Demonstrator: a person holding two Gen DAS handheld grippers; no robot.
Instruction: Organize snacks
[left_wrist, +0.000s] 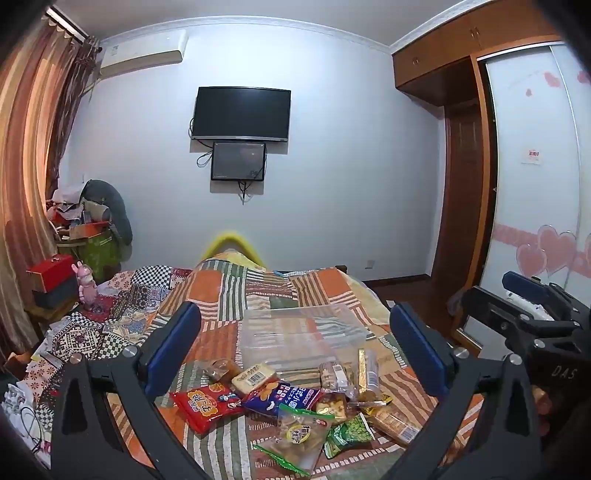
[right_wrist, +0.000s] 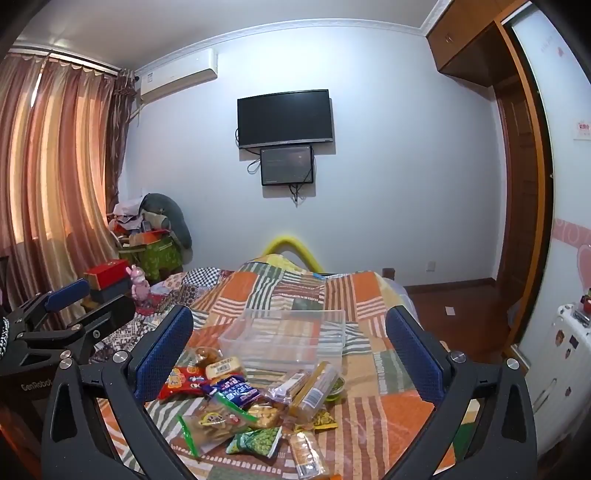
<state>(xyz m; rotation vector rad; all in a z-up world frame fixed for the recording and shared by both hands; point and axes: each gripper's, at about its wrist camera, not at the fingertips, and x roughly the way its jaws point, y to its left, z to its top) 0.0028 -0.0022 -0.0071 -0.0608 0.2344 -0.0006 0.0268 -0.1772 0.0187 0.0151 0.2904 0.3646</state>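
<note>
Snacks lie in a loose pile (left_wrist: 295, 402) on the bed with the striped orange, green and white patchwork quilt (left_wrist: 236, 295), near its front edge. Just behind the pile sits a clear plastic box with no lid (left_wrist: 303, 332). It looks empty, so the sorting seems not yet begun.

Both pairs of tongs are spread wide and hold nothing. The left tongs (left_wrist: 295, 354) hang over the pile, and so do the right tongs (right_wrist: 288, 354). Neither touches a snack.

The next move, I think, is to pick one snack and drop it in the box. The packs overlap, so the tongs should go for one on top or at the edge of the pile, like the red crinkly bag (left_wrist: 207, 404) on the left. The thin wrappers may slip, and a pinch could catch two packs at once.

Some writing shows. The red bag and the blue bag (left_wrist: 284, 397) have Chinese words, too small to read well. The small pale yellow pack (left_wrist: 253, 376) has a barcode. The clear bag with green edges (left_wrist: 299, 432) has a round yellow sticker. "DAS" is on the other tool at the right of the left view, and "GenRobot" at the left of the right view.
</note>
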